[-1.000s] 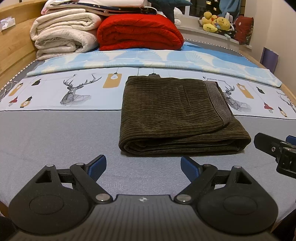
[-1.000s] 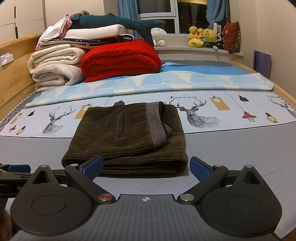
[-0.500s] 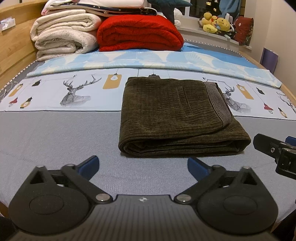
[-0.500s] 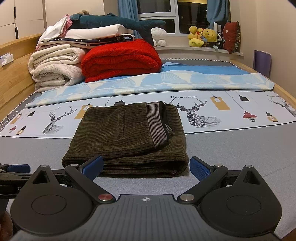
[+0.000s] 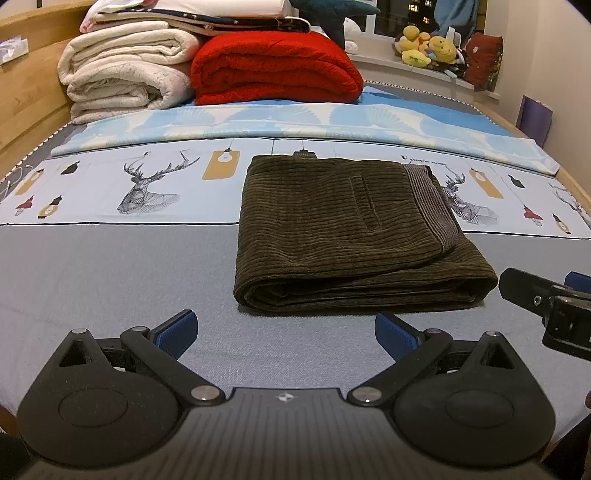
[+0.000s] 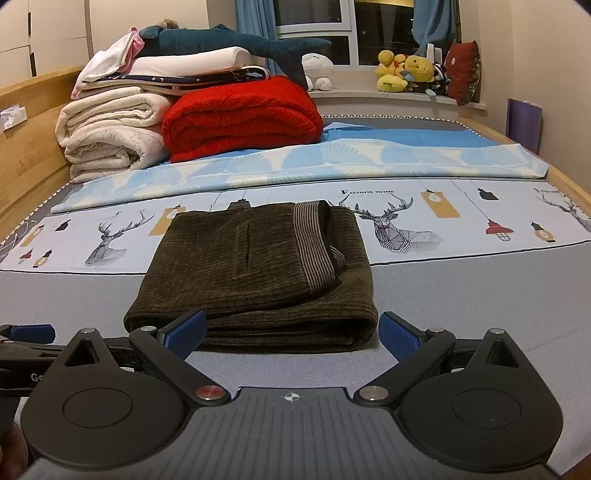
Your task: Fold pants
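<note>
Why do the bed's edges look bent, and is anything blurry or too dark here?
Left wrist view: fisheye bows the bed outward, corners go black; corduroy pants stay sharp under warm indoor light. Right wrist view: same bulge; window is dark, no glare.

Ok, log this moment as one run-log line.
dark olive corduroy pants: folded, flat on bed | left tool: open, empty, short of pants | right tool: open, empty | fold: looks done

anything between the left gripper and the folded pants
Nothing: in the left wrist view, only bare grey bedsheet separates the open left gripper from the pants.
</note>
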`<state>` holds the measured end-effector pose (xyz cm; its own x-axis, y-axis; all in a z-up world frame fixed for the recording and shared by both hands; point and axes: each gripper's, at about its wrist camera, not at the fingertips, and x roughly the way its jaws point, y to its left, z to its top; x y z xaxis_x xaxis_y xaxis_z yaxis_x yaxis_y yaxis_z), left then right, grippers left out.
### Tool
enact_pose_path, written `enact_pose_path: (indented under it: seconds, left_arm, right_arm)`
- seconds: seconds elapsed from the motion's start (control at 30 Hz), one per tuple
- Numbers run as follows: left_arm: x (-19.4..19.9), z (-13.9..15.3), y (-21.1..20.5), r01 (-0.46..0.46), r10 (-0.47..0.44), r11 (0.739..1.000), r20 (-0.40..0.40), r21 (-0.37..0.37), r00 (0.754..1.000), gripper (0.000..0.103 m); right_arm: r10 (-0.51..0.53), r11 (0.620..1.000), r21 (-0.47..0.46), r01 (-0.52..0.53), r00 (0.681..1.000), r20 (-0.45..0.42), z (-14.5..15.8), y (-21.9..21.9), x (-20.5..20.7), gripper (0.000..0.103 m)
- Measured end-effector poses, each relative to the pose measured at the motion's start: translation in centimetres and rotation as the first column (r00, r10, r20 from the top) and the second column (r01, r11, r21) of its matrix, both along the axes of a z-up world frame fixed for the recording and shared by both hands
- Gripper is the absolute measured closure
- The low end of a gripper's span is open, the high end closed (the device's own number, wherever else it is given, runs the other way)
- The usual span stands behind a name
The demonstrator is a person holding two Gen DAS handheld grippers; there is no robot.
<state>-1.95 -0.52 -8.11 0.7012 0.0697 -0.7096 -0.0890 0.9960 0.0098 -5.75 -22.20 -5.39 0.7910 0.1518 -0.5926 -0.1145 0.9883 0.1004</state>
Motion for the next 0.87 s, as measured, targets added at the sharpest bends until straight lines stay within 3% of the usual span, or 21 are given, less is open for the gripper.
enact_pose_path:
  seconds: [0.87]
  left_arm:
    - [-0.05,-0.02,-0.01,0.006,-0.006,1.0,0.006,0.003,1.0,0.001]
  right_arm:
    - [0.001,1.0,-0.001,-0.001,1.0,-0.001,0.02,-0.01,-0.02,0.004]
